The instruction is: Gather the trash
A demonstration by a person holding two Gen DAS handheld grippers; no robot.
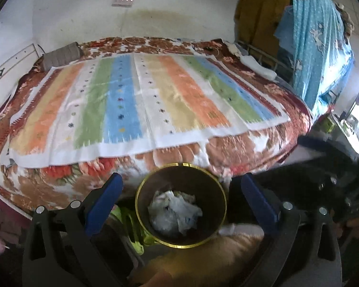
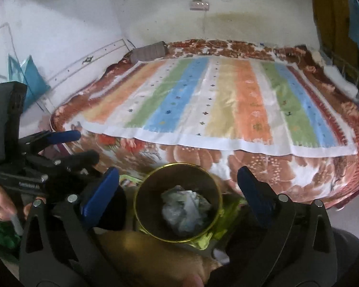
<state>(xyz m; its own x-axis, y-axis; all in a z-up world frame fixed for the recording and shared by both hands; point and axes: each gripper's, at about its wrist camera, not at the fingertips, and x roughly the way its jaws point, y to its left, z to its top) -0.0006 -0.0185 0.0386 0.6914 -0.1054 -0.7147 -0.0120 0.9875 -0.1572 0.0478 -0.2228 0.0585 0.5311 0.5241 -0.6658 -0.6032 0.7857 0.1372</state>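
Observation:
A dark round bin with a gold rim (image 1: 141, 217) stands on the floor in front of the bed; it also shows in the right wrist view (image 2: 137, 205). Crumpled white paper trash (image 1: 174, 212) lies inside it, also seen in the right wrist view (image 2: 184, 210). My left gripper (image 1: 179, 191) is open and empty, its blue-padded fingers either side of the bin and above it. My right gripper (image 2: 178, 181) is open and empty, likewise above the bin. The left gripper also shows at the left of the right wrist view (image 2: 81, 146).
A bed with a striped cloth (image 1: 141, 100) over a floral blanket (image 1: 239, 150) fills the view beyond the bin. Yellow-green wrapping (image 2: 227, 224) lies around the bin's base. A blue curtain (image 1: 318, 47) hangs at the right. A grey pillow (image 1: 59, 56) lies at the bed's far left.

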